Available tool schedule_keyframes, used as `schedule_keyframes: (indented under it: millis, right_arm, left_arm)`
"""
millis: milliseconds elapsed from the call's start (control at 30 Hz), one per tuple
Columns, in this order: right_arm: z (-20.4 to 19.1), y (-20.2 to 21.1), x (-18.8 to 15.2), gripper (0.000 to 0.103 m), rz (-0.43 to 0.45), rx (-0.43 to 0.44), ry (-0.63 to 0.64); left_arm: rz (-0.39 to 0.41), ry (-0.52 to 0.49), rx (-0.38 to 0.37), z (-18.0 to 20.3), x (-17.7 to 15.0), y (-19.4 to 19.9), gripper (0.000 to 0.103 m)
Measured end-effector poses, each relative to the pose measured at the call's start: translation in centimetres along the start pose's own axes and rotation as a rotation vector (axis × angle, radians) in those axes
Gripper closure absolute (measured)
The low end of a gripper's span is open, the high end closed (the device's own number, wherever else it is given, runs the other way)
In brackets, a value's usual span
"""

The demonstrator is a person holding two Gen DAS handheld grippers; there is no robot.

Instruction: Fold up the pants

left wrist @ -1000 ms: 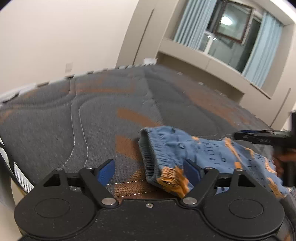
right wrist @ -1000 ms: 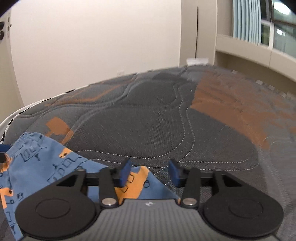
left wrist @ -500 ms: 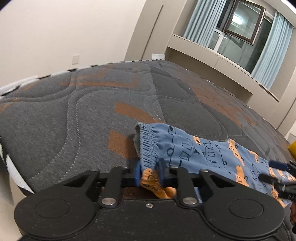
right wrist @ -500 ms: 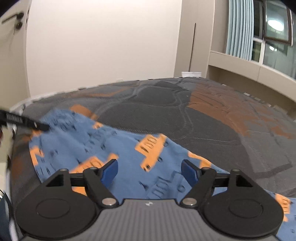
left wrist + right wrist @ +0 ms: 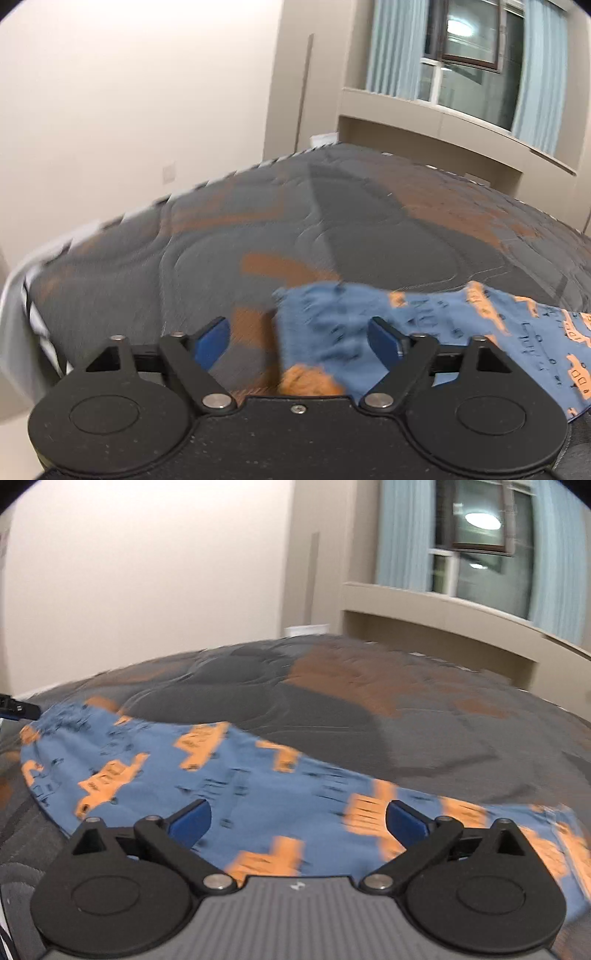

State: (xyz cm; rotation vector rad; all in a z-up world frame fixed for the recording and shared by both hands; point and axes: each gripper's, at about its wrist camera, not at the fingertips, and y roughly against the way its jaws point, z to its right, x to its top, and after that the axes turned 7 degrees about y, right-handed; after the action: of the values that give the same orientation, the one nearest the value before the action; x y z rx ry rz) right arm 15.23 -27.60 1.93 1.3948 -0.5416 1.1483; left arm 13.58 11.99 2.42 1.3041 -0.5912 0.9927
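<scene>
Blue pants with orange vehicle prints (image 5: 461,332) lie spread on the grey and orange quilted mattress (image 5: 369,240). In the left wrist view my left gripper (image 5: 297,338) is open, its jaws wide around the waistband end, holding nothing. In the right wrist view the pants (image 5: 240,782) stretch from left to right across the mattress. My right gripper (image 5: 297,819) is open just above the middle of the cloth. The tip of the left gripper (image 5: 18,709) shows at the far left by the waistband.
The mattress edge with striped piping (image 5: 37,295) drops off at the left. A beige wall, a window ledge (image 5: 443,122) and curtained window lie beyond the bed. Bare mattress (image 5: 369,701) extends behind the pants.
My left gripper was shut on the waistband half a second ago and has opened, letting it go. The right gripper stays open and has shifted over the spread pants.
</scene>
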Motion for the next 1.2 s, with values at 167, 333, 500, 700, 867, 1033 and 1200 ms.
schedule_keyframes:
  millis: [167, 333, 500, 700, 867, 1033, 1200]
  right_arm:
    - [3.6, 1.8, -2.1, 0.000, 0.020, -0.070, -0.095]
    - [6.4, 2.3, -4.6, 0.000, -0.021, -0.097, -0.158]
    - [10.6, 4.8, -6.9, 0.000, -0.006, -0.130, -0.311]
    - [17.2, 5.5, -9.5, 0.000, -0.085, -0.230, -0.472]
    - [22.2, 5.0, -11.8, 0.005, -0.044, -0.149, -0.686]
    - [24.7, 4.3, -12.7, 0.021, -0.014, -0.111, -0.783]
    - [25.0, 4.0, -12.8, 0.032, -0.020, -0.122, -0.778]
  left_arm:
    - [0.037, -0.092, -0.075, 7.0, 0.5, 0.0, 0.006]
    - [0.036, -0.217, -0.208, 15.6, -0.8, -1.3, 0.001]
    - [-0.043, -0.366, -0.280, 23.4, -2.9, -4.2, 0.001]
    - [-0.121, -0.427, -0.325, 30.6, -4.5, -7.0, 0.001]
    - [-0.154, -0.452, -0.379, 35.6, -5.5, -9.1, 0.001]
    - [-0.199, -0.520, -0.338, 39.2, -7.7, -12.0, 0.001]
    - [-0.220, -0.482, -0.347, 38.8, -8.1, -12.8, 0.001]
